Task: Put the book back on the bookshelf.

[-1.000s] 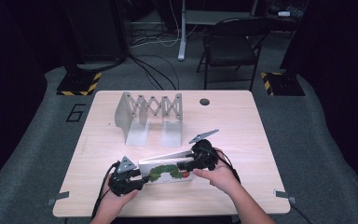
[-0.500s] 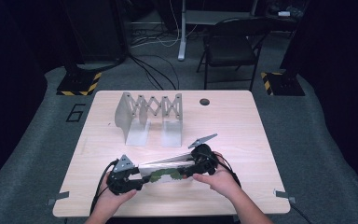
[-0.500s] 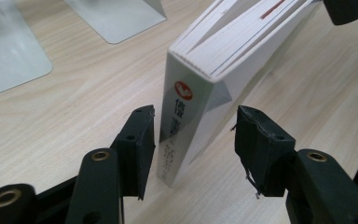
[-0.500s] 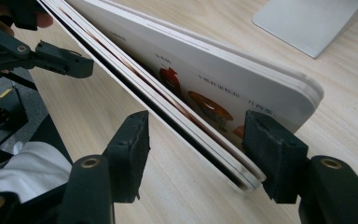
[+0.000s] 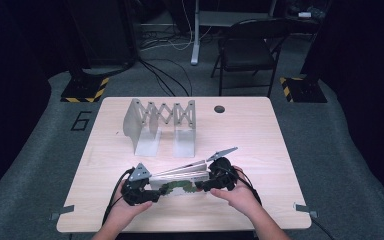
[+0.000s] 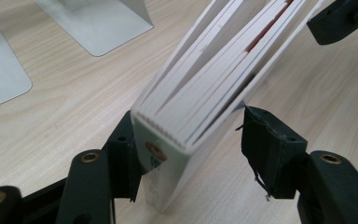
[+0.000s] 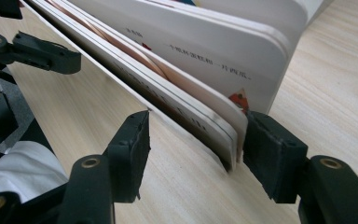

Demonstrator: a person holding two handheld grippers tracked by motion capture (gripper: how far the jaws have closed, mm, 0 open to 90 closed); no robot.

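Board book (image 5: 177,181) sits near the front edge of the surface (image 5: 260,130), roughly mid-width, standing on its long edge with the pages fanned toward the back. Expanding metal bookend rack (image 5: 161,125) is well apart from it, toward the back-left.

Risks:
- Left gripper (image 6: 186,140) has just been opening. The spine end is between the jaws: the left pad touches the cover, the right pad (image 6: 270,144) stands off with a visible gap. No clamp there, so that end can tip or slide if the right hand shifts.
- Right gripper (image 7: 193,135) is part-spread around the other end. One pad (image 7: 272,158) touches the page edges, the other stands clear with bare wood between. Loose bracket, not a pinch; I'd expect the book to flop flat.
- Fanned pages could snag a pad on re-closing, leaving only a few leaves gripped.

Pose: both hands come in from the front edge, left hand (image 5: 125,207) and right hand (image 5: 240,195) low, grippers near level and pointing inward at opposite ends of the book.
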